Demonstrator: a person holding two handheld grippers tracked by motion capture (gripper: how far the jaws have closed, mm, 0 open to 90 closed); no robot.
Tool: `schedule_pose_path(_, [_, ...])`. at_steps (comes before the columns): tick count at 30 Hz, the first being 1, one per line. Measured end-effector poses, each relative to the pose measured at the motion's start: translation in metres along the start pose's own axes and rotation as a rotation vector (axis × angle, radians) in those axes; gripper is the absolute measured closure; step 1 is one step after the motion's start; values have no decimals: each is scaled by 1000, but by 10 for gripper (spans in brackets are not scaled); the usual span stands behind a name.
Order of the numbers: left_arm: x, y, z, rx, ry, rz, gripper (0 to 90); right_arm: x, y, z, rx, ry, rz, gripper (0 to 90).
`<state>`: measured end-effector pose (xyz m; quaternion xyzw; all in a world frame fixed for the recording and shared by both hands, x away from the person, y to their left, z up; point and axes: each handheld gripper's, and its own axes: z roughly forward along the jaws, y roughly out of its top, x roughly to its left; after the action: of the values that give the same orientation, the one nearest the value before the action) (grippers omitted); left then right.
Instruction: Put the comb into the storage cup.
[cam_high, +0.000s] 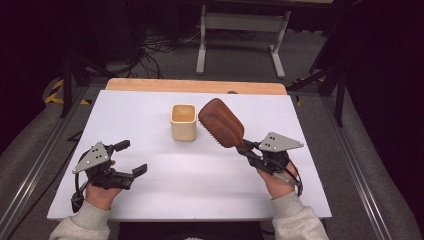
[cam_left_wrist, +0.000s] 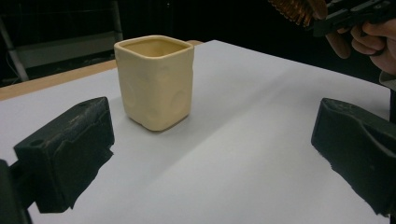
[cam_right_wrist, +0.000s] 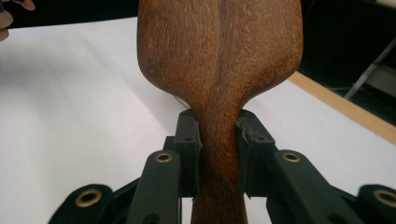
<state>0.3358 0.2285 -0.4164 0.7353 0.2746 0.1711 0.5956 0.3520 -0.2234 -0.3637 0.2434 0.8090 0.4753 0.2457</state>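
We are in the carrying step: our right gripper (cam_high: 243, 146) has its jaws clenched on the narrow handle of the wooden brush (cam_high: 220, 122), whose broad brown head is raised off the table (cam_high: 150, 185) and tilted toward the cream cup (cam_high: 183, 121). In the right gripper view the two black pads press the handle from both sides, just below where it widens into the head. The bristles face down and toward the cup; the head's far end hangs just beside the cup's right wall, and from above we cannot quite tell whether it touches or merely overlaps it.

Our left gripper (cam_high: 135, 157) rests low on the near left of the table with its jaws released and nothing between them, aimed at the cup, which stands upright and well ahead of its pads.

We judge the next move to be bringing the brush over the cup's open mouth, which calls for turning it more upright so that one end can go in, while the free gripper could steady the cup.

Little stands in the way: the white surface around the cup is bare, and the metal frame (cam_high: 242, 22) beyond the far edge lies well apart
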Motion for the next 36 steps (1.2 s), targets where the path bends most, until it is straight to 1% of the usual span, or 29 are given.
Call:
schedule_pose_path(1, [-1, 0, 1, -4, -2, -2, 2, 1, 1, 3, -9, 17, -4, 727])
schedule_pose_path(2, [-1, 1, 2, 0, -4, 7, 2, 4, 3, 5, -14, 19, -7, 727])
schedule_pose_path(4, [-1, 1, 2, 0, -7, 4, 2, 5, 4, 8, -20, 25, -11, 727])
schedule_pose_path(6, [-1, 2, 4, 7, -13, 7, 2, 11, 7, 15, -42, 54, -21, 727])
schedule_pose_path(8, [-1, 3, 5, 4, -15, 6, 2, 15, 10, 20, -58, 61, -41, 726])
schedule_pose_path(11, [-2, 3, 7, 11, -22, 1, 2, 21, 14, 26, -78, 90, -55, 727])
schedule_pose_path(12, [-2, 3, 7, 11, -22, 1, 1, 21, 14, 26, -78, 90, -55, 727])
schedule_pose_path(13, [-2, 4, 9, 13, -29, -5, 2, 24, 16, 31, -91, 111, -61, 726])
schedule_pose_path(15, [-2, 5, 10, 16, -29, 2, 1, 26, 16, 33, -97, 115, -63, 726])
schedule_pose_path(17, [-3, 6, 11, 16, -38, 1, 1, 29, 16, 38, -109, 133, -66, 726])
schedule_pose_path(18, [-4, 7, 12, 17, -45, -7, 1, 31, 16, 40, -118, 138, -65, 726])
schedule_pose_path(19, [-3, 8, 13, 23, -53, 0, 0, 32, 16, 41, -121, 142, -66, 726])
schedule_pose_path(21, [-4, 11, 15, 20, -59, 0, 0, 35, 16, 45, -127, 156, -69, 726])
schedule_pose_path(22, [-5, 12, 17, 21, -68, -7, 0, 36, 16, 45, -126, 158, -72, 726])
schedule_pose_path(23, [-5, 15, 19, 25, -87, -14, 0, 38, 15, 48, -124, 164, -74, 726])
schedule_pose_path(24, [-5, 16, 21, 23, -94, -18, 0, 39, 14, 48, -124, 165, -74, 726])
schedule_pose_path(26, [-6, 19, 23, 27, -98, -17, 0, 40, 13, 51, -119, 168, -76, 726])
schedule_pose_path(27, [-7, 20, 24, 24, -100, -14, 0, 40, 13, 51, -119, 168, -76, 726])
schedule_pose_path(31, [-11, 30, 29, 6, -110, -25, 0, 43, 11, 54, -112, 175, -87, 726])
schedule_pose_path(32, [-13, 35, 32, 6, -111, -10, 0, 44, 11, 55, -112, 175, -88, 726])
schedule_pose_path(33, [-13, 35, 32, 6, -111, -10, 0, 44, 11, 55, -112, 175, -88, 726])
schedule_pose_path(36, [-16, 43, 39, 14, -125, -14, 0, 46, 10, 57, -111, 177, -89, 726])
